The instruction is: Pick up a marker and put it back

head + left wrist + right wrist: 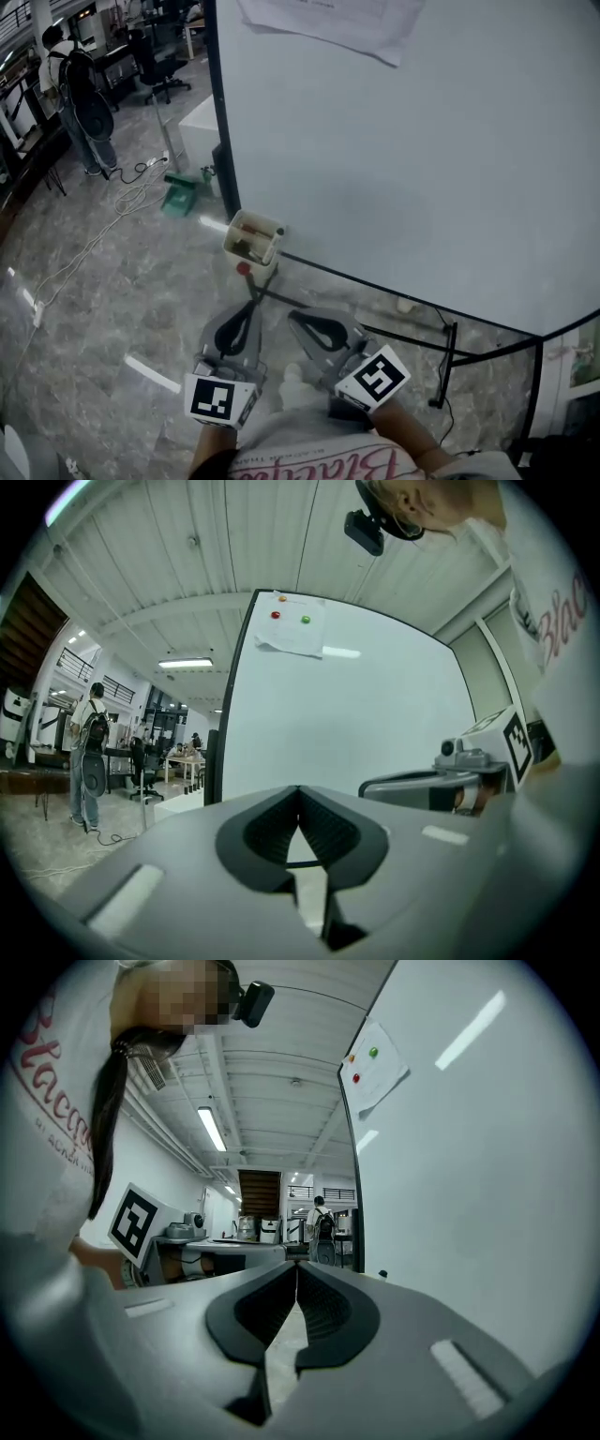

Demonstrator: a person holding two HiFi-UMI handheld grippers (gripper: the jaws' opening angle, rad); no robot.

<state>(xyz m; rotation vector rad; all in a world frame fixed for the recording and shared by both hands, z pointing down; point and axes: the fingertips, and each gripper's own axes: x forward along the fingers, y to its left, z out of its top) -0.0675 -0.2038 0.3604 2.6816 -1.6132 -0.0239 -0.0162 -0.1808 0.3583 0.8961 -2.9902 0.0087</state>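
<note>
A small white holder box (253, 236) hangs at the lower left corner of the whiteboard (422, 159), with dark marker-like items inside that are too small to make out. A red round piece (244, 269) sits just below it. My left gripper (251, 302) is low in the head view, a short way short of the box and pointing at it; its jaws meet at the tips (299, 790) with nothing between them. My right gripper (292, 317) is beside it, also shut and empty (296, 1266), pointing along the board's face.
A person with a backpack (80, 94) stands far left near desks and an office chair (159, 66). White cables (117, 202) and a green object (178, 195) lie on the marble floor. The board's black stand bar (448, 361) is at the right. A paper sheet (292, 635) hangs on the board.
</note>
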